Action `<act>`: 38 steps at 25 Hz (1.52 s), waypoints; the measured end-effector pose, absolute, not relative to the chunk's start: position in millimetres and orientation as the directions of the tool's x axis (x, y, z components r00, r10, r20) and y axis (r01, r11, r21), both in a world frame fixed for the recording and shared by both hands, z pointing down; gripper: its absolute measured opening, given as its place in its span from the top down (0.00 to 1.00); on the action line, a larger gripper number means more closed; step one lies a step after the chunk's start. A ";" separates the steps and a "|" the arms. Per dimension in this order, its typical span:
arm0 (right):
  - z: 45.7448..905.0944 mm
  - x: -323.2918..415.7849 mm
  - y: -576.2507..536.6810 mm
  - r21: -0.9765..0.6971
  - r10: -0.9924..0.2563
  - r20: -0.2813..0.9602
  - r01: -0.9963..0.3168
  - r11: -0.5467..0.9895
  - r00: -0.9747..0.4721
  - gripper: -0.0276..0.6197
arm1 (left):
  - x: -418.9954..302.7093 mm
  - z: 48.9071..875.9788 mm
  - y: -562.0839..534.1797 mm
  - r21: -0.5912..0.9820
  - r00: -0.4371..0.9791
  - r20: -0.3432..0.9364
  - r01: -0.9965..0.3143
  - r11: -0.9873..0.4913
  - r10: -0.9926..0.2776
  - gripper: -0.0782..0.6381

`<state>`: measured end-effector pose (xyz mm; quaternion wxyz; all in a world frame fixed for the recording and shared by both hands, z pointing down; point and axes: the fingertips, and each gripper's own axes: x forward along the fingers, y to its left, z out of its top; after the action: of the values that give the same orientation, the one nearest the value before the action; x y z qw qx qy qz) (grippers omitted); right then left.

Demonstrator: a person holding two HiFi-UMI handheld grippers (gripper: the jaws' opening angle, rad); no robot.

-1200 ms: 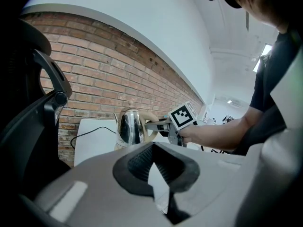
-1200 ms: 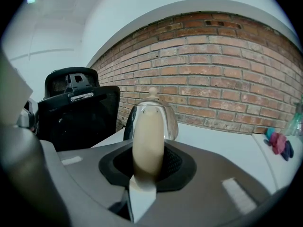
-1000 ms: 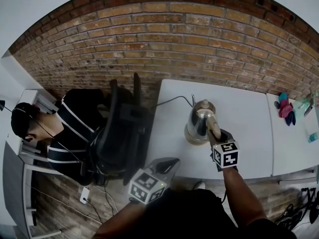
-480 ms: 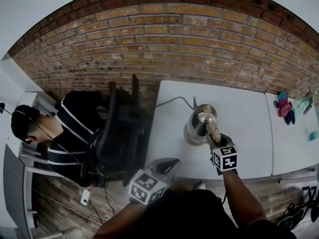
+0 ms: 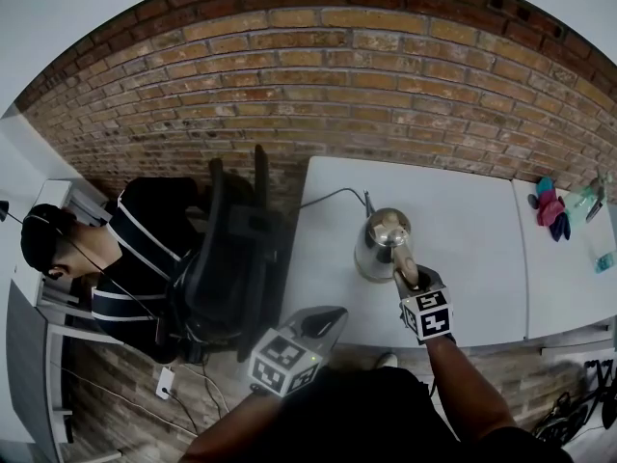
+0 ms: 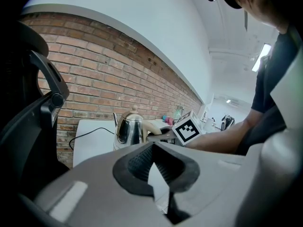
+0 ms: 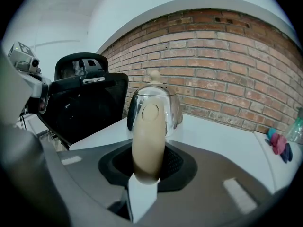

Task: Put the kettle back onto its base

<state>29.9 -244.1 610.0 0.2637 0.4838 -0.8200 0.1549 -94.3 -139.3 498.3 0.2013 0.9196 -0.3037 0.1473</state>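
A shiny steel kettle [image 5: 383, 243] with a beige handle [image 7: 147, 136] stands upright on the white table [image 5: 472, 239]. Its base [image 5: 366, 268] shows only as a pale rim under it, so I cannot tell if the kettle is seated. My right gripper [image 5: 406, 270] is shut on the handle, which fills the space between its pads [image 7: 173, 162]; its jaws have just eased open slightly. My left gripper [image 5: 326, 320] hangs shut and empty off the table's front left edge. From the left gripper view, the kettle [image 6: 129, 128] and the right gripper's marker cube [image 6: 188, 130] lie ahead.
A black cord [image 5: 333, 197] runs from the kettle's base over the table's back left edge. A black office chair [image 5: 236, 258] stands left of the table, with a seated person [image 5: 116, 258] beyond it. Small coloured items [image 5: 552, 210] lie at the far right. A brick wall [image 5: 318, 95] is behind.
The kettle and my right gripper have shifted a little to the left and sunk. The kettle now stands straighter. The left gripper has not moved.
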 end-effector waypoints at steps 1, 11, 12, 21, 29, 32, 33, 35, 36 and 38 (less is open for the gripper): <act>613.9 29.0 -243.3 -0.008 -0.704 0.592 -0.876 0.483 -0.394 0.78 | -94.3 498.7 -139.2 0.280 0.772 0.394 -0.618 -0.735 -0.499 0.89; 636.4 31.5 -234.7 -0.024 -0.684 0.617 -0.878 0.477 -0.389 0.78 | -94.8 499.5 -138.4 0.284 0.774 0.396 -0.615 -0.736 -0.495 0.89; 636.7 31.7 -234.4 -0.023 -0.683 0.618 -0.878 0.479 -0.389 0.78 | -93.9 499.6 -137.9 0.283 0.775 0.395 -0.613 -0.737 -0.493 0.89; 637.0 32.4 -234.1 -0.020 -0.682 0.618 -0.876 0.483 -0.390 0.77 | -90.0 498.2 -136.7 0.282 0.781 0.396 -0.604 -0.745 -0.483 0.89; 637.4 32.5 -234.1 -0.013 -0.683 0.621 -0.877 0.481 -0.384 0.78 | -92.4 496.9 -134.2 0.279 0.782 0.392 -0.603 -0.748 -0.484 0.89; 637.1 32.3 -234.2 -0.012 -0.684 0.623 -0.879 0.477 -0.380 0.78 | -93.8 496.8 -132.7 0.281 0.783 0.392 -0.601 -0.748 -0.483 0.89; 637.1 32.2 -234.2 -0.012 -0.684 0.623 -0.879 0.476 -0.378 0.78 | -94.3 497.1 -132.1 0.281 0.783 0.393 -0.601 -0.748 -0.482 0.89; 637.1 32.0 -234.3 -0.010 -0.687 0.622 -0.880 0.474 -0.377 0.78 | -95.1 497.3 -130.8 0.282 0.784 0.393 -0.601 -0.748 -0.481 0.89; 637.2 32.0 -234.3 -0.009 -0.688 0.621 -0.881 0.474 -0.376 0.78 | -95.6 497.3 -130.3 0.282 0.784 0.393 -0.601 -0.748 -0.481 0.89; 637.2 31.9 -234.3 -0.005 -0.689 0.621 -0.881 0.472 -0.373 0.78 | -96.8 497.2 -129.4 0.282 0.784 0.392 -0.600 -0.748 -0.481 0.89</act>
<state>31.9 -234.3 637.2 0.2807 0.4844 -0.8108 0.1710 -96.8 -129.4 497.2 0.2001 0.9230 -0.2930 0.1490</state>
